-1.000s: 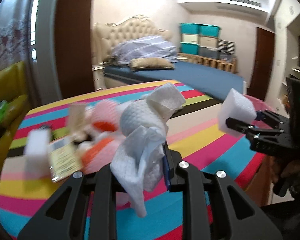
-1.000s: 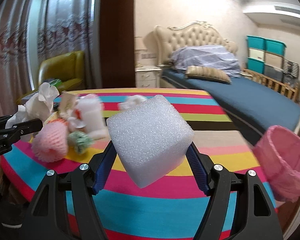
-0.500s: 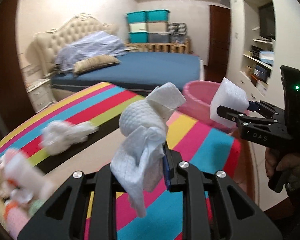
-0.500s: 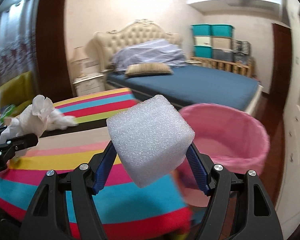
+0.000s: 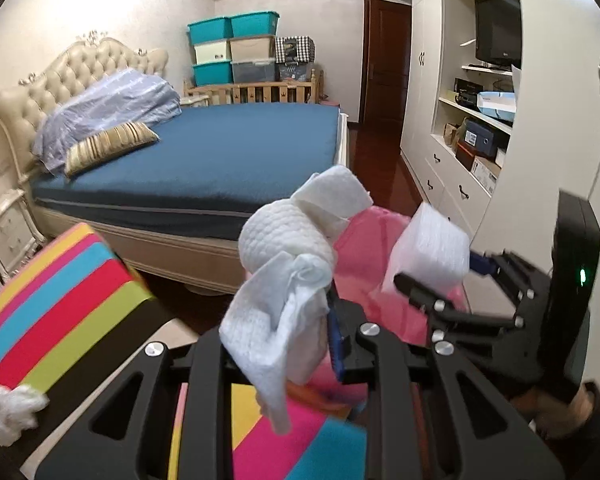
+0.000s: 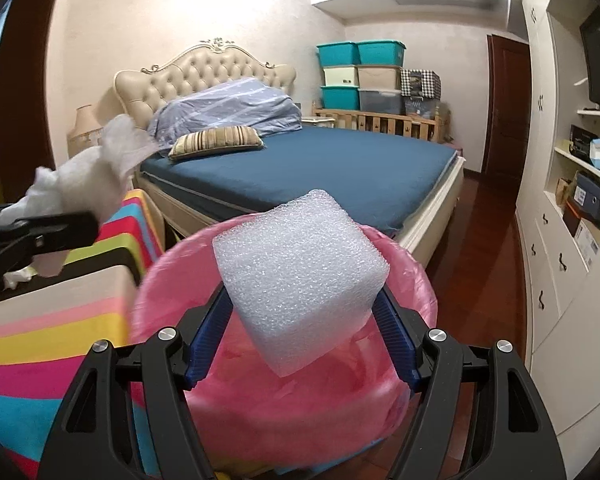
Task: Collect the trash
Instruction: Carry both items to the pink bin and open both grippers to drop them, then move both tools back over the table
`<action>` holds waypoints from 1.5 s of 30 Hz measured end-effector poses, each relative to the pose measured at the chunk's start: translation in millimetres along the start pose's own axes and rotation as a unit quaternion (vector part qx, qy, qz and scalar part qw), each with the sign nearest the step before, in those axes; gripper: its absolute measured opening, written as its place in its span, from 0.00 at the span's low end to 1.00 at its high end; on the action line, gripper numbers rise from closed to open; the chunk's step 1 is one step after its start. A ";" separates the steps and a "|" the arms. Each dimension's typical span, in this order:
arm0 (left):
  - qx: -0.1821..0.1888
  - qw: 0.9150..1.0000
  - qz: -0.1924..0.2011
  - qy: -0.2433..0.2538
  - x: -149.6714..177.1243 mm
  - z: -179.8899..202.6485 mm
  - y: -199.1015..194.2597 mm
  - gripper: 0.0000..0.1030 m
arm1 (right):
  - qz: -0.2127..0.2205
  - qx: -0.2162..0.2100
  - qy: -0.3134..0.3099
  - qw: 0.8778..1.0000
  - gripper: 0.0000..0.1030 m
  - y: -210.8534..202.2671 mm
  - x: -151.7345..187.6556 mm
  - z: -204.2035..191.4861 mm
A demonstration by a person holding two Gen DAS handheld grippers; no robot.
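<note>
Carrying two loads to the bin (image 6: 412,280): right gripper (image 6: 300,320) jaws clamp a foam block (image 6: 300,276) over its mouth; left gripper (image 5: 276,344) jaws pinch tissue (image 5: 284,272) near the rim. Neither dropped; one wad (image 5: 8,408) remains at the desk (image 5: 60,280) edge.

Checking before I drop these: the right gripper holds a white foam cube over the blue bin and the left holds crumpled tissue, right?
Not quite: the bin is pink, not blue, as the right wrist view shows. The rest holds: the right gripper clamps the white foam cube over it, and the left gripper holds crumpled tissue.
</note>
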State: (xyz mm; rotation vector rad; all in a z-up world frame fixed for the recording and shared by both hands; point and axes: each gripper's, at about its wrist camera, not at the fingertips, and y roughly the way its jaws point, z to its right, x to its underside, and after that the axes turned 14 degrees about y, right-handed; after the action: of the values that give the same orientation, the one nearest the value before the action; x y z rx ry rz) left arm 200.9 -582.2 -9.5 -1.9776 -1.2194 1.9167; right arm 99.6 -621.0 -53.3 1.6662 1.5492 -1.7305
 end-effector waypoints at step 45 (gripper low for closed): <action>-0.306 0.941 -0.012 -0.142 226.1 -130.9 -310.7 0.95 | -0.072 -0.222 -0.107 0.966 0.82 -101.4 89.7 -240.8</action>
State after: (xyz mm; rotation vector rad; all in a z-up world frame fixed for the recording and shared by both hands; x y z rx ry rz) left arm 147.6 -181.2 24.2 -1.9426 -2.1216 2.0335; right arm 123.3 -347.6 -21.9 1.1369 1.8202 -1.4273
